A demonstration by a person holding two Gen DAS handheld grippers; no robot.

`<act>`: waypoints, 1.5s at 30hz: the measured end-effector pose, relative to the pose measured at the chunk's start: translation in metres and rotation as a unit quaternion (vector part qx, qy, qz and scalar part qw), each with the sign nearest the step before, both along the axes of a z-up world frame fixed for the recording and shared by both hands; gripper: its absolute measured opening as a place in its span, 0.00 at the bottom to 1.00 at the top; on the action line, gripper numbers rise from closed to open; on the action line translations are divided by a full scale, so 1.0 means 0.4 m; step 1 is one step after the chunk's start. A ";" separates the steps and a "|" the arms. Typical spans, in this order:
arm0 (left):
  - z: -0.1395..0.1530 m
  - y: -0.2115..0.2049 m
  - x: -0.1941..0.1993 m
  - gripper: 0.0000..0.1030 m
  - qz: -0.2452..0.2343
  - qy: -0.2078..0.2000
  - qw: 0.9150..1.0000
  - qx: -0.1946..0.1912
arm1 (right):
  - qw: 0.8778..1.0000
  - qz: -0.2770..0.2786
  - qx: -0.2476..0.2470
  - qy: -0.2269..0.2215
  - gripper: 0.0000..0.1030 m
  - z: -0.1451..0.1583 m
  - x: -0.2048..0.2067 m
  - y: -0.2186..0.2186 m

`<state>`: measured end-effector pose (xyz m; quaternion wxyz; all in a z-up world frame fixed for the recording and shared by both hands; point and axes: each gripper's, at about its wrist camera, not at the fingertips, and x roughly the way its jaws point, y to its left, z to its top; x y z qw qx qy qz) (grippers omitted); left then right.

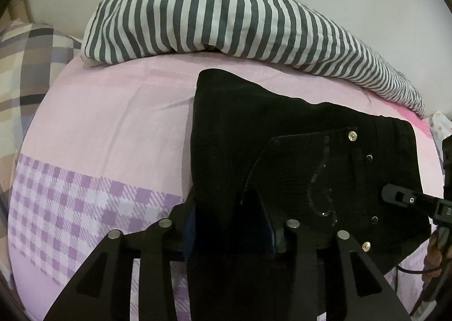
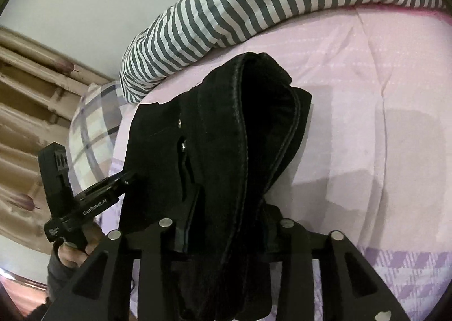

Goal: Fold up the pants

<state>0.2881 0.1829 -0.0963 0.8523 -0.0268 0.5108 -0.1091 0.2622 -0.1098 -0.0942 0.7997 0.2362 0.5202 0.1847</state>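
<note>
Both grippers hold the black pants over the bed.
The left gripper (image 1: pixel 230 225) and right gripper (image 2: pixel 226 225) are each closed on the pants (image 1: pixel 254 128); the sheet (image 1: pixel 113 112) lies below, and the folding seems only begun.

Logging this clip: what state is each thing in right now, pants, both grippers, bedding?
Pants: black, bunched, held up off the bed by both grippers.
Left gripper: shut on pants.
Right gripper: shut on pants.
Striped blanket: rumpled heap at the far edge of the bed.
Pink sheet: spread flat, lightly creased.
Plaid pillow: lying at the bed's side.
</note>
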 end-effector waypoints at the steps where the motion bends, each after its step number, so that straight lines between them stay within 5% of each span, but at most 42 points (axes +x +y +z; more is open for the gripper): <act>1: -0.001 -0.001 -0.008 0.46 0.002 -0.005 1.000 0.008 | 1.000 -0.002 -0.013 -0.003 0.42 0.002 -0.009 0.000; 19: 0.053 -0.016 -0.251 0.50 0.035 -0.033 0.993 0.105 | 0.994 -0.006 -0.100 -0.049 0.50 0.053 -0.169 -0.022; 30: 0.143 -0.043 -0.378 0.58 0.051 -0.073 0.990 0.112 | 0.987 -0.008 -0.150 -0.052 0.52 0.034 -0.174 -0.002; 38: 0.167 -0.049 -0.448 0.68 0.070 -0.089 0.987 0.112 | 0.972 -0.020 -0.223 -0.074 0.62 0.061 -0.184 0.041; 45: 0.157 -0.037 -0.471 0.69 0.091 -0.088 0.985 0.113 | 0.960 -0.018 -0.249 -0.126 0.69 0.121 -0.247 0.087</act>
